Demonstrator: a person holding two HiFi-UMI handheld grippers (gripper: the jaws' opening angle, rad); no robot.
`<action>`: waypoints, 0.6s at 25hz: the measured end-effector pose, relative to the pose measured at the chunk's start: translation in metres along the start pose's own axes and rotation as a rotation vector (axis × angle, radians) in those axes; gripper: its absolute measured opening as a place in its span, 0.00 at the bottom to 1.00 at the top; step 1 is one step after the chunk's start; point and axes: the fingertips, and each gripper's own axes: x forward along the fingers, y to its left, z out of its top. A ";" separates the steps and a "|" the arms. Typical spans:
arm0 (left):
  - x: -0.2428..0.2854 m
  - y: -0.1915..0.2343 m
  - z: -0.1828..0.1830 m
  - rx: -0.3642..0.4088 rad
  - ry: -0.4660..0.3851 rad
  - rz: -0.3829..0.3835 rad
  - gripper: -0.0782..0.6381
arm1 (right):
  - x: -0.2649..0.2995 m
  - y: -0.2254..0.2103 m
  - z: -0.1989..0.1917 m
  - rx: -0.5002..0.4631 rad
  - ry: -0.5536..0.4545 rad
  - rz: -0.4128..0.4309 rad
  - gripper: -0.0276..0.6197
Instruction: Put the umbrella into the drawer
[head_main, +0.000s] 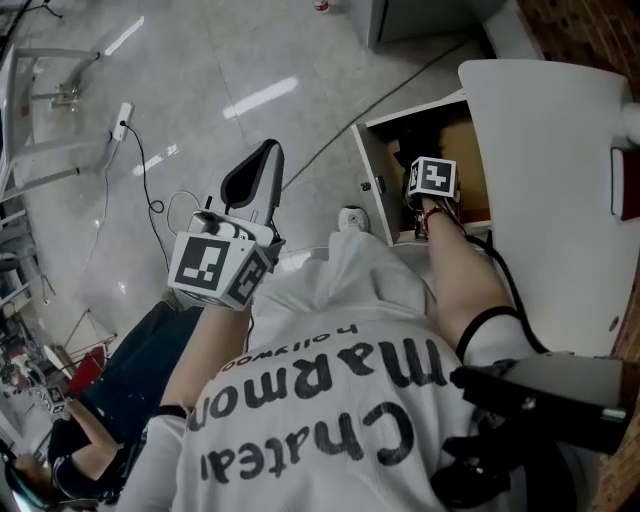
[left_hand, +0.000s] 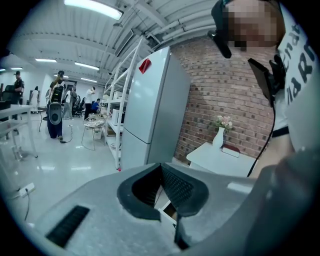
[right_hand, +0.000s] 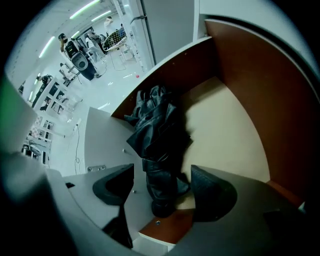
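Observation:
The black folded umbrella (right_hand: 159, 145) lies on the beige floor of the open drawer (right_hand: 227, 130), its handle end toward the camera. My right gripper (right_hand: 162, 190) hovers over that end with its jaws apart, one finger on each side, and neither pad touches the fabric. In the head view only that gripper's marker cube (head_main: 432, 178) shows, down inside the drawer (head_main: 372, 180). My left gripper (head_main: 262, 160) is held out over the floor, away from the drawer, fingers pressed together and empty. In the left gripper view its fingertips (left_hand: 161, 167) meet.
The drawer belongs to a white cabinet (head_main: 550, 170) at my right. A power strip (head_main: 122, 120) with its cable lies on the tiled floor, near a metal frame (head_main: 45, 95). A tall white cabinet (left_hand: 150, 110) and a vase (left_hand: 219, 137) stand by the brick wall.

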 end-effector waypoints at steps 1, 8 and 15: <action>-0.002 0.000 0.005 -0.001 -0.013 0.003 0.13 | -0.005 0.001 0.003 0.006 -0.013 0.005 0.56; -0.013 -0.005 0.034 -0.032 -0.103 0.033 0.13 | -0.041 0.006 0.026 0.015 -0.110 0.050 0.56; -0.024 -0.013 0.075 0.027 -0.163 0.019 0.13 | -0.091 0.051 0.035 -0.021 -0.165 0.154 0.56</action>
